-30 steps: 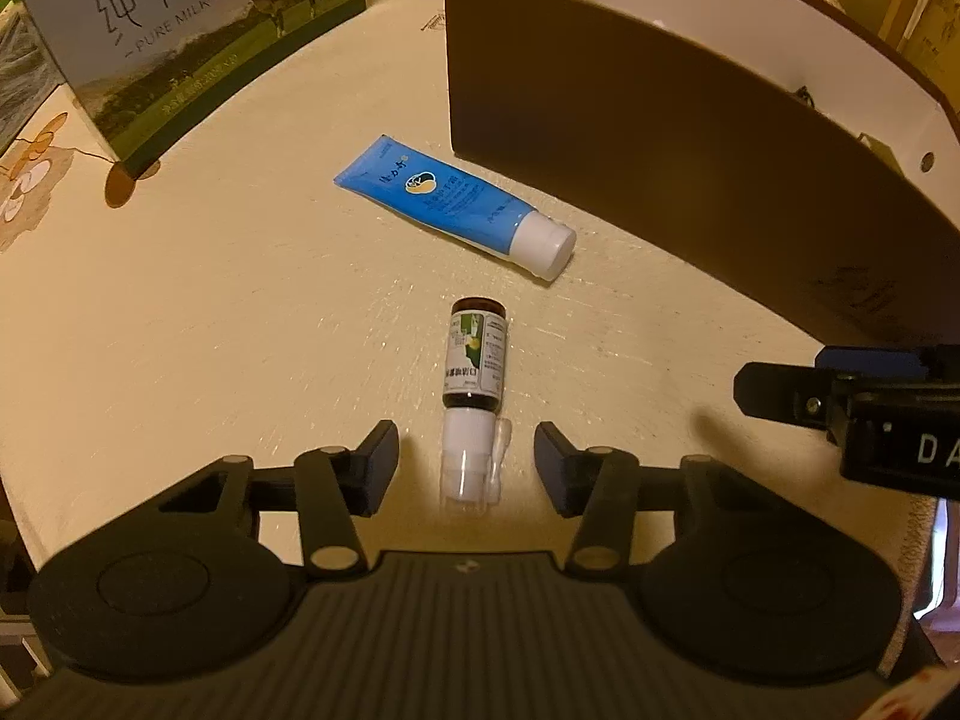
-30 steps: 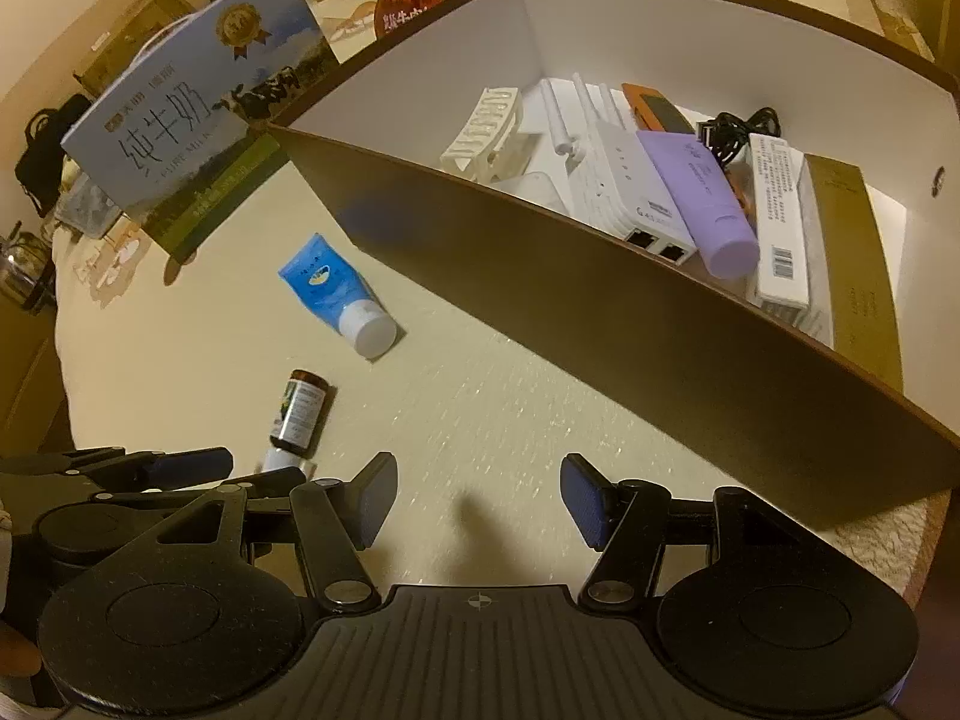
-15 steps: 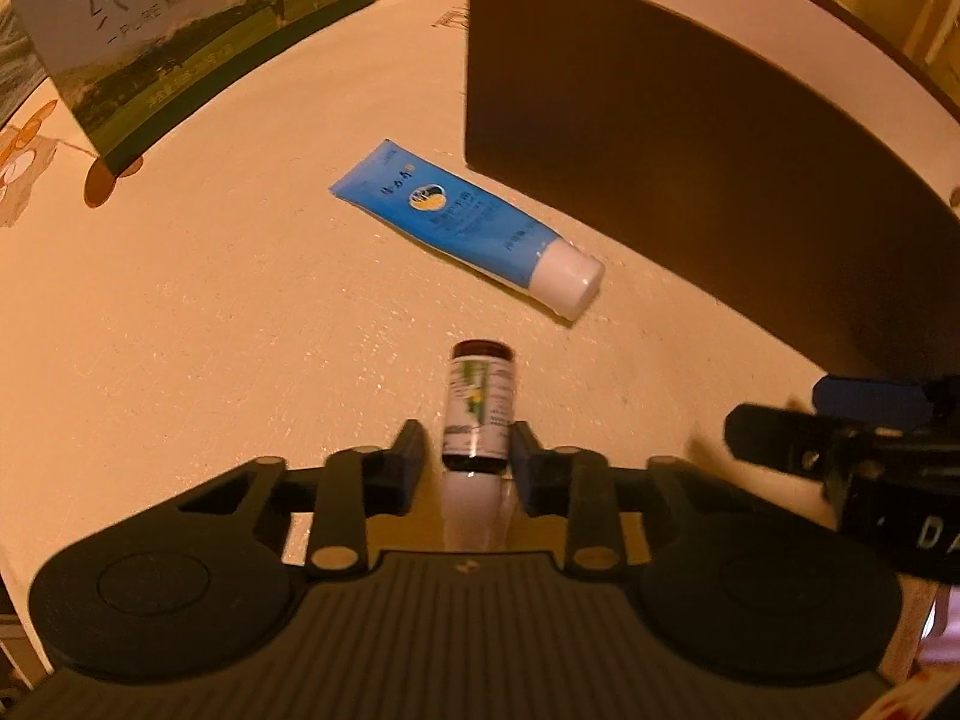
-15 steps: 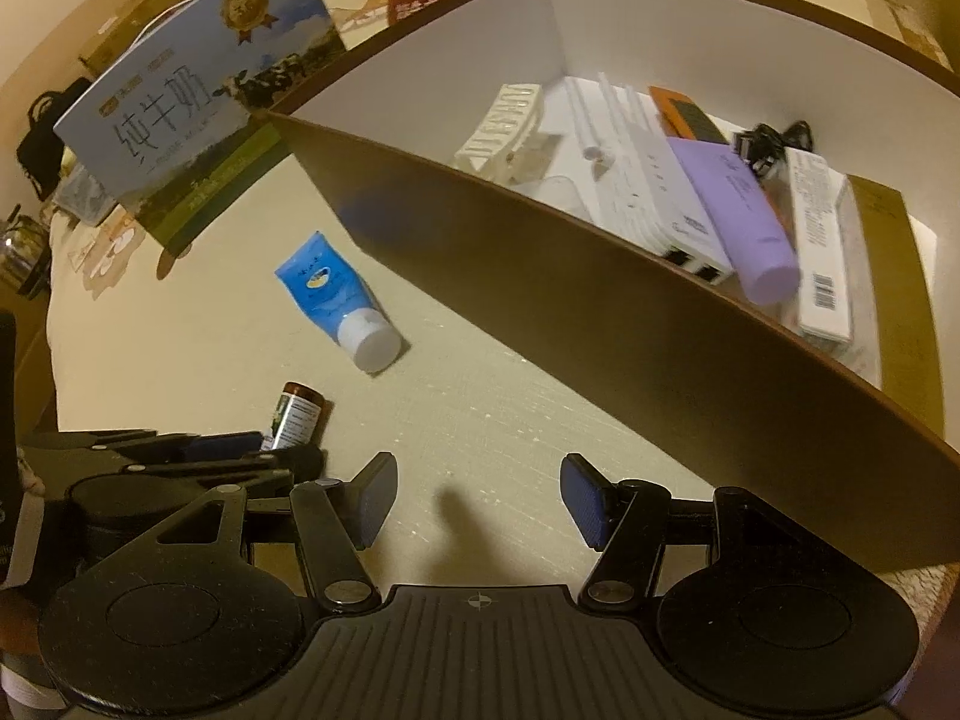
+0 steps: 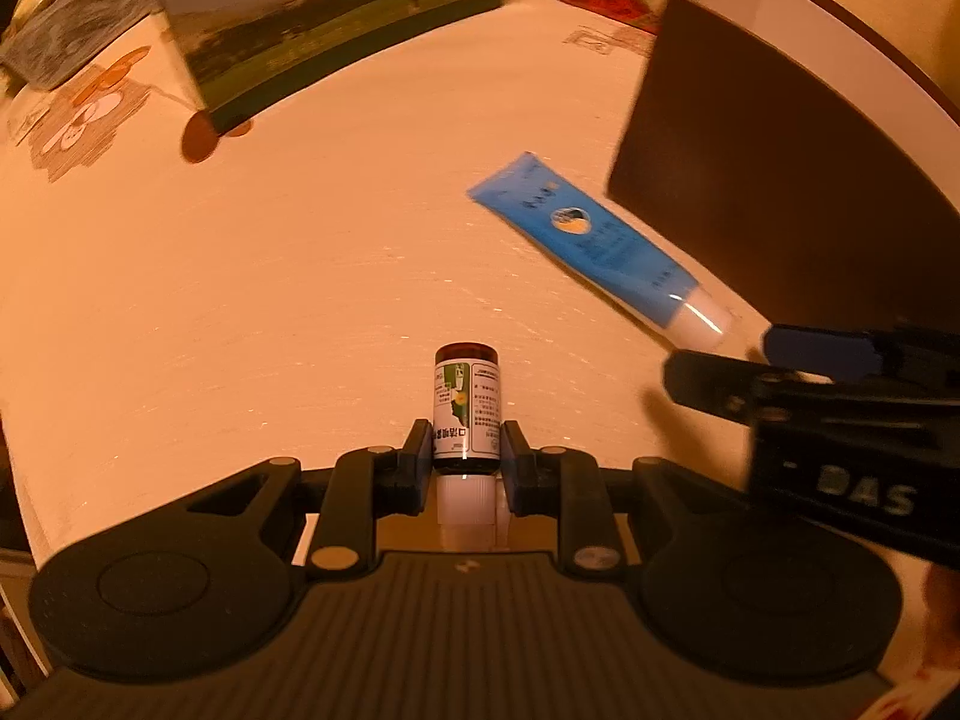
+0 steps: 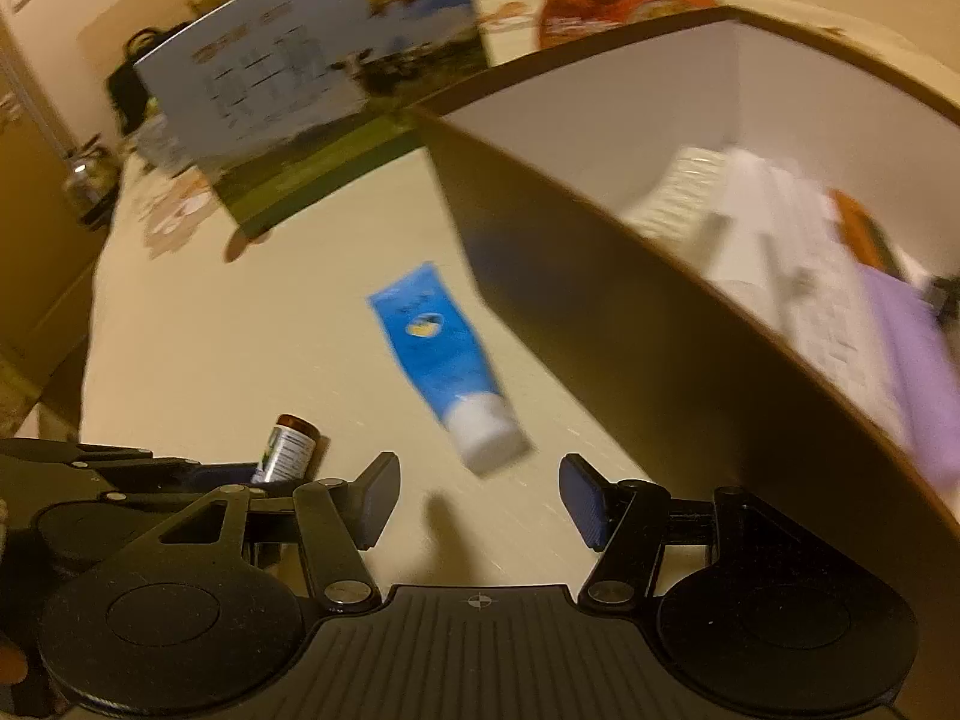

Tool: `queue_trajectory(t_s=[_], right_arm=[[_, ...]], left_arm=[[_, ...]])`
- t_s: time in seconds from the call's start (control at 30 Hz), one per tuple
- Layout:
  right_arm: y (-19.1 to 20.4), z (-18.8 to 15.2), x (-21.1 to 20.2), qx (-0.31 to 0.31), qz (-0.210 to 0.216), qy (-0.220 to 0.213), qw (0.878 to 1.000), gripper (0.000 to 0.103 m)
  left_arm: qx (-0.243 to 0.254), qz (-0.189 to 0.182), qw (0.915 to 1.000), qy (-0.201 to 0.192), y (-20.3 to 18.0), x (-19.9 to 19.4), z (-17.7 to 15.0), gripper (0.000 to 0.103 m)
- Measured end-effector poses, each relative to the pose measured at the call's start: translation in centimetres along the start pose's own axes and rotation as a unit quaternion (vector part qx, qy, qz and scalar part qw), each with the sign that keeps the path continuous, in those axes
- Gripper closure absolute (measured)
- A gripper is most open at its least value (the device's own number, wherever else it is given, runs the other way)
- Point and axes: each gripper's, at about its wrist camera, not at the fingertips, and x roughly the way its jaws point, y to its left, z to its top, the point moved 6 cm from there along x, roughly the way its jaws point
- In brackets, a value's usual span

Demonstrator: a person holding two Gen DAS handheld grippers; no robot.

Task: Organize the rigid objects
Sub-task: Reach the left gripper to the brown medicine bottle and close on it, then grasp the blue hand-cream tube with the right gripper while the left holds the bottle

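Left claw [image 5: 467,461] clamped on small brown labelled glass bottle [image 5: 466,414]; we should lift straight, clearing our empty, parted right claw [image 6: 479,495] alongside.

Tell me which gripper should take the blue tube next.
Right. The right gripper is open and empty, with the blue tube lying just ahead of it beside the box. The left gripper is shut on the small brown bottle.
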Motion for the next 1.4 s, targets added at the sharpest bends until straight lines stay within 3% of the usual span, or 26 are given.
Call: queue_trajectory(t_s=[0.17,0.2,0.27,0.4,0.53,0.7,0.93,1.17,1.23,1.4], right_arm=[[0.8,0.2,2.0,-0.026,-0.018,0.008,0.999,0.048],[0.8,0.2,2.2,-0.028,-0.021,0.007,0.999,0.051],[0.8,0.2,2.5,-0.039,-0.035,0.007,0.999,0.071],[0.7,-0.2,2.2,-0.057,-0.038,0.005,0.998,0.077],[0.7,-1.8,0.9,-0.057,-0.042,0.009,0.997,0.077],[0.9,-6.6,-2.3,-0.048,-0.053,0.015,0.997,0.078],[1.2,-12.0,-6.5,0.006,-0.049,0.044,0.998,0.079],[0.7,-10.5,-6.0,0.028,-0.040,0.054,0.997,0.074],[0.8,-9.4,-5.3,0.022,-0.041,0.053,0.998,0.067],[1.1,-8.2,-3.9,-0.007,-0.045,0.053,0.998,0.065]], left_arm=[[-0.009,0.000,1.0000,0.002,0.7,0.0,0.2,0.083],[-0.009,0.000,1.0000,0.002,0.8,0.0,0.2,0.083],[-0.008,0.000,1.0000,0.001,0.8,0.0,0.2,0.083],[-0.009,0.000,1.0000,0.001,0.8,-0.1,0.0,0.083],[-0.008,0.001,1.0000,0.002,0.7,-0.2,-0.3,0.083],[0.001,-0.006,0.9999,0.009,0.0,-0.9,-2.1,0.083],[0.035,-0.025,0.9987,0.027,-1.5,-2.6,-5.7,0.083],[0.046,-0.033,0.9978,0.033,-2.2,-3.1,-7.0,0.082],[0.043,-0.035,0.9979,0.033,-2.1,-2.8,-6.6,0.082],[0.049,-0.031,0.9979,0.029,-2.4,-2.4,-5.9,0.082]])
